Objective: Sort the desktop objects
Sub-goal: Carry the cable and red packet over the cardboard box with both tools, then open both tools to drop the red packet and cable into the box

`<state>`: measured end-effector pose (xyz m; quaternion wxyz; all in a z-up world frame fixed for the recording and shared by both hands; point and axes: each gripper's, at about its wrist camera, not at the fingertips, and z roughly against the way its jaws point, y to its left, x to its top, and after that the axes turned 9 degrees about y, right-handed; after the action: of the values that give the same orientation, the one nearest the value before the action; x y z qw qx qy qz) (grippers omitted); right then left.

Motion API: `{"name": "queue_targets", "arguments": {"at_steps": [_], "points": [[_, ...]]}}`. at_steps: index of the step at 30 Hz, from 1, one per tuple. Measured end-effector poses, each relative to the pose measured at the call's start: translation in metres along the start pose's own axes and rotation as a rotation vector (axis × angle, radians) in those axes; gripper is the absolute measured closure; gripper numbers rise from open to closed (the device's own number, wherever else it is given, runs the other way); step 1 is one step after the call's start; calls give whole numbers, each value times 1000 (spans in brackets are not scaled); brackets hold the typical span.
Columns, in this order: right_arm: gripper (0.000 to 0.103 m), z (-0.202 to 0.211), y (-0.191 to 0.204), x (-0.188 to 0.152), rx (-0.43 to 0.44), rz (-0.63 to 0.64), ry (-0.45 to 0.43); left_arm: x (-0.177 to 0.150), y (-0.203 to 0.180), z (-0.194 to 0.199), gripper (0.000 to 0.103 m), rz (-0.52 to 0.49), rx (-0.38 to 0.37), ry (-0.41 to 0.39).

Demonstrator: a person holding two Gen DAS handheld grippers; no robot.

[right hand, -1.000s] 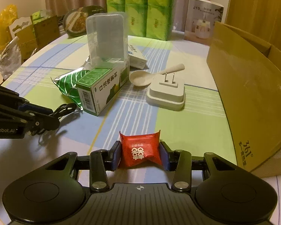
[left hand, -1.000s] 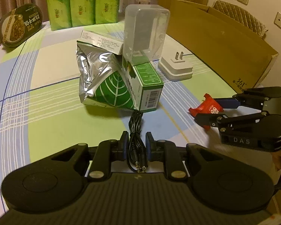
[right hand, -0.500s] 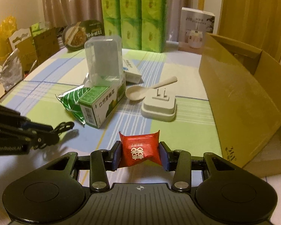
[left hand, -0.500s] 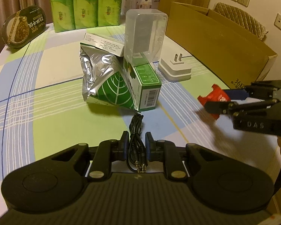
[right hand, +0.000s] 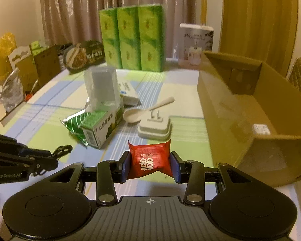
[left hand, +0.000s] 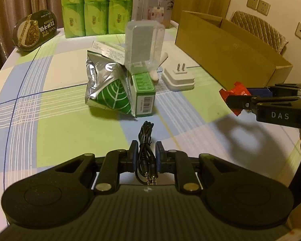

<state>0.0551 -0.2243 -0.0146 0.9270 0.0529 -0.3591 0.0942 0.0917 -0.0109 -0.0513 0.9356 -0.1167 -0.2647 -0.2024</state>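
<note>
My left gripper (left hand: pixel 146 154) is shut on a coiled black audio cable (left hand: pixel 145 140) and holds it above the table. It also shows at the left of the right wrist view (right hand: pixel 50 160). My right gripper (right hand: pixel 150 163) is shut on a red candy packet (right hand: pixel 149 157) and holds it in the air. It shows at the right of the left wrist view (left hand: pixel 238 100) with the packet (left hand: pixel 235 91). An open cardboard box (right hand: pixel 240 108) lies on the table to the right; it also shows in the left wrist view (left hand: pixel 226 48).
On the checked tablecloth (left hand: pixel 56 132) lie a foil snack bag (left hand: pixel 105 88), a green carton (left hand: pixel 143 92) with a clear plastic box (left hand: pixel 143 44) on it, a white plug adapter (right hand: pixel 155 127) and a spoon (right hand: pixel 142 112). Green tissue packs (right hand: pixel 132 38) stand behind.
Both grippers have risen and pulled back from the table with their loads. The right gripper with the red packet has moved right, nearer the cardboard box.
</note>
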Motion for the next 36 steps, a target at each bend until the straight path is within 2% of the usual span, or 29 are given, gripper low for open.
{"name": "queue_targets", "arguments": {"at_steps": [6, 14, 27, 36], "points": [[64, 30, -14, 13, -15, -19, -87, 17, -24, 19, 89, 2, -20, -42], [64, 63, -65, 30, -84, -61, -170, 63, -75, 39, 89, -59, -66, -119], [64, 65, -163, 39, -139, -89, -130, 134, -167, 29, 89, -131, -154, -157], [64, 57, -197, 40, -136, -105, -105, 166, -200, 9, 89, -140, -184, -145]]}}
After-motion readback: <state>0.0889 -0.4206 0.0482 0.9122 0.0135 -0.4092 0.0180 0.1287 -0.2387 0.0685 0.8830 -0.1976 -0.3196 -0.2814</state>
